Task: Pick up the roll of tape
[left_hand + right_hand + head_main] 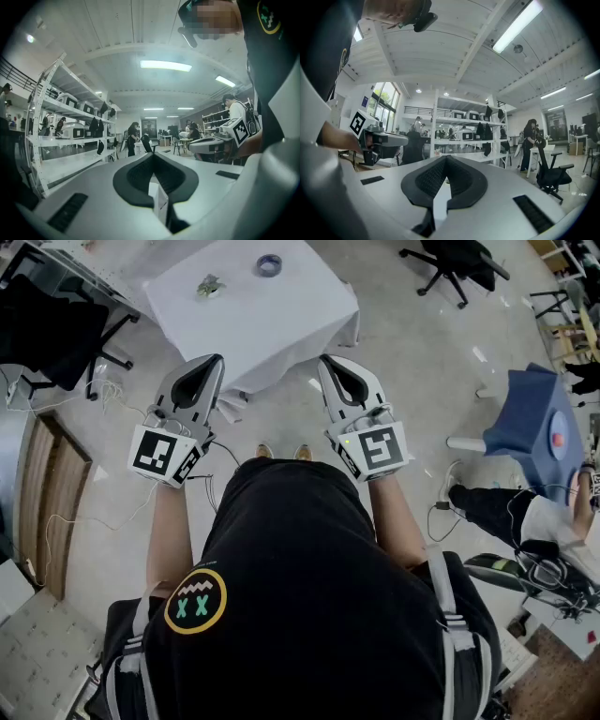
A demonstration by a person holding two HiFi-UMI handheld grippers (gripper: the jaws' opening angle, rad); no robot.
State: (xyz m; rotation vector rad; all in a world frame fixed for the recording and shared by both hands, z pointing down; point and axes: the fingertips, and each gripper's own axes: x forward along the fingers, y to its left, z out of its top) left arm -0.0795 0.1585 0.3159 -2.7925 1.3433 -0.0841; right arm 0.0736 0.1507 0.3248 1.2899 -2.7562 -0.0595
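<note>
While the left gripper [214, 362] and right gripper [325, 362] keep their jaws clenched on nothing, the tape [269, 264] lies well ahead on the surface [281, 324]. It is probably light and stiff, best pinched across its ring wall.

Greenish object [210, 285] near roll of tape [269, 264] unidentifiable, table [281, 329] edge cropped

Setting: large open-plan lab or workshop.
Evidence: white shelving racks [464, 121] carrying boxed devices and hung black gear; strip ceiling lights [165, 65]; wheeled office chairs [455, 263]; cloth-covered table [281, 334]; loose cables [441, 493] on a pale hard floor [412, 362]; people [132, 138] at distant tables.
</note>
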